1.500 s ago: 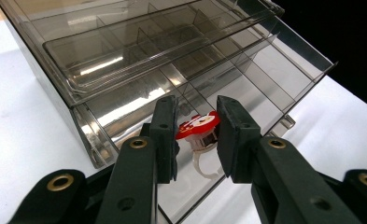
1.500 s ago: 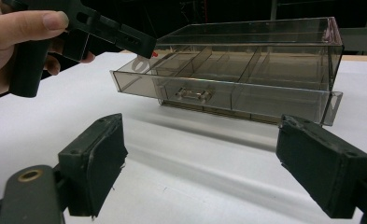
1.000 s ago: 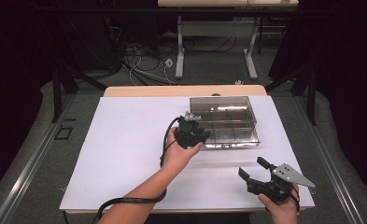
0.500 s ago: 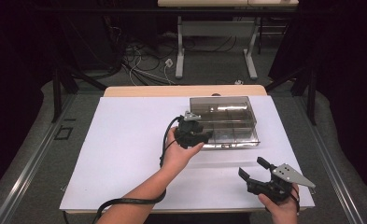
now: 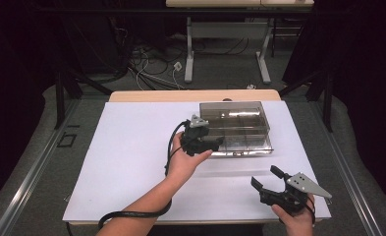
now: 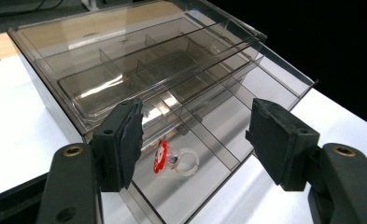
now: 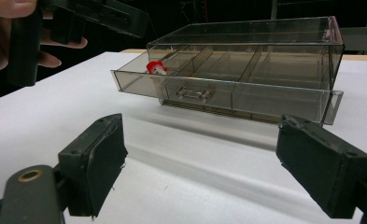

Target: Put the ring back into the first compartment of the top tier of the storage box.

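The left gripper [image 6: 193, 140] hangs over the open drawer [image 6: 246, 98], its jaws just opened about halfway, with nothing held. The ring [image 6: 174, 161] lies in the compartment right below, between the pads. Lift straight up, clear of the dividers, before swinging away. The right gripper [image 7: 202, 168] waits wide open and empty, near the drawer's front.

Your left gripper [image 6: 193, 140] has just been opening its jaws above the drawer [image 6: 209, 154] — the red-topped ring [image 6: 174, 158] lies below them, released.
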Demonstrator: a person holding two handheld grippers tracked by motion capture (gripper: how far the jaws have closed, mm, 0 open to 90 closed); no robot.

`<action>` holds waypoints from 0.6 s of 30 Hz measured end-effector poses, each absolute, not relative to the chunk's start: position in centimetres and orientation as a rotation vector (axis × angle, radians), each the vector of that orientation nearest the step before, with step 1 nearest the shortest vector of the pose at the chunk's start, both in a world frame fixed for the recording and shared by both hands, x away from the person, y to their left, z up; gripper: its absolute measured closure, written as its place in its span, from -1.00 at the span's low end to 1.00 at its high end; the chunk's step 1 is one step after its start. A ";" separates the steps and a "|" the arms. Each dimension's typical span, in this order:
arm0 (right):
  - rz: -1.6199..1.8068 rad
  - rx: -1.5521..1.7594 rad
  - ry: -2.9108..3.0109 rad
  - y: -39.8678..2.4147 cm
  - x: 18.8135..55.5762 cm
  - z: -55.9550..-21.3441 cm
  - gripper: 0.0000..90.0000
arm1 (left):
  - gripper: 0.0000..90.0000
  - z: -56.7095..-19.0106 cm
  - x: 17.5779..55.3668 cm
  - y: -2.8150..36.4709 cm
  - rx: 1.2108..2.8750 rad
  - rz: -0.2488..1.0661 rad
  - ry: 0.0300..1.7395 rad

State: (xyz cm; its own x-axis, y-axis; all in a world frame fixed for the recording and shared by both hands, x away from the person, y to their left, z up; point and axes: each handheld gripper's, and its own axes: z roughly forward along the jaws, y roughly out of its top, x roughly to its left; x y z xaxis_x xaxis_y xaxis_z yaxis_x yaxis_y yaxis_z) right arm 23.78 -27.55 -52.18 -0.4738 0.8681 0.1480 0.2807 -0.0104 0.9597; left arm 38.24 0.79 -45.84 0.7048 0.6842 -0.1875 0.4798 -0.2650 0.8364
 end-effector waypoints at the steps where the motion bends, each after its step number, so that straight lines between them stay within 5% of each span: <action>1: 1.507 1.189 1.765 -27.6 23.8 -52.2 -0.67 | -0.22 -45.8 38.1 0.9 1.921 0.252 0.892; 18: 1.500 1.194 1.770 -27.5 23.8 -52.2 -0.67 | -0.38 -43.7 36.6 3.1 1.884 0.235 0.796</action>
